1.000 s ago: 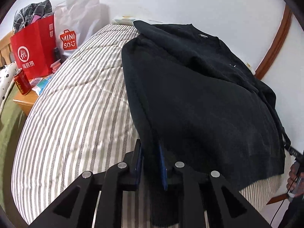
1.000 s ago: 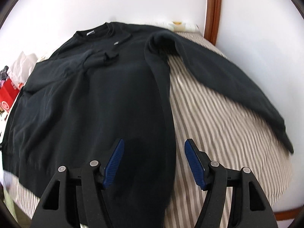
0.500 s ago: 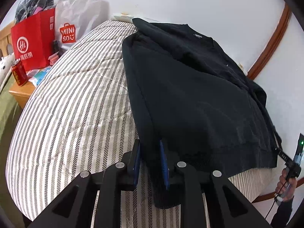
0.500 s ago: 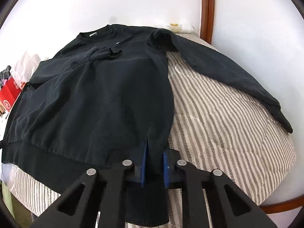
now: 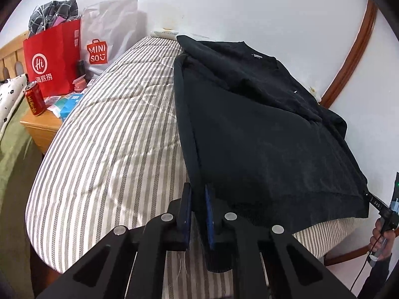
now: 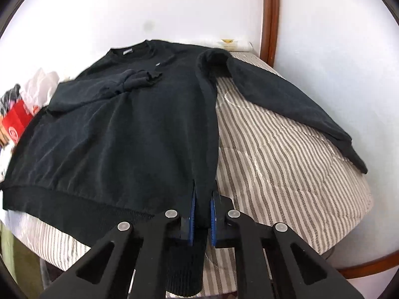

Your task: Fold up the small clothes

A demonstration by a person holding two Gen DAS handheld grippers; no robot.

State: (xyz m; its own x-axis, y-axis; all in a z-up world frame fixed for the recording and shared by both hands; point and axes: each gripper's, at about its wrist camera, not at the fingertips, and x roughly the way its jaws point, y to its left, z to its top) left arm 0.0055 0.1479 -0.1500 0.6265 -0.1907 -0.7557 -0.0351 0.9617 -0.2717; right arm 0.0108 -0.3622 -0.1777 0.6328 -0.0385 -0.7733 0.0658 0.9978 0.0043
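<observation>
On striped bed [image 5: 104, 154]: blk sweater [image 6: 129, 134].

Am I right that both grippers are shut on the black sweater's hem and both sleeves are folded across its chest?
Not quite: only one sleeve lies folded across the black sweater; the other sleeve stretches out over the striped bed, per the right wrist view. Left gripper and right gripper do clamp the hem.

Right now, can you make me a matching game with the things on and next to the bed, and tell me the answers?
Things:
1. black sweater
2. red can
3. white Miniso bag
4. right gripper

Places or states:
A. standing on the wooden nightstand
B. spread on the striped bed
C. fingers shut on the sweater's hem corner
D. leaning against the wall beside the red bag

Pairs: 1-B, 2-A, 3-D, 4-C
</observation>
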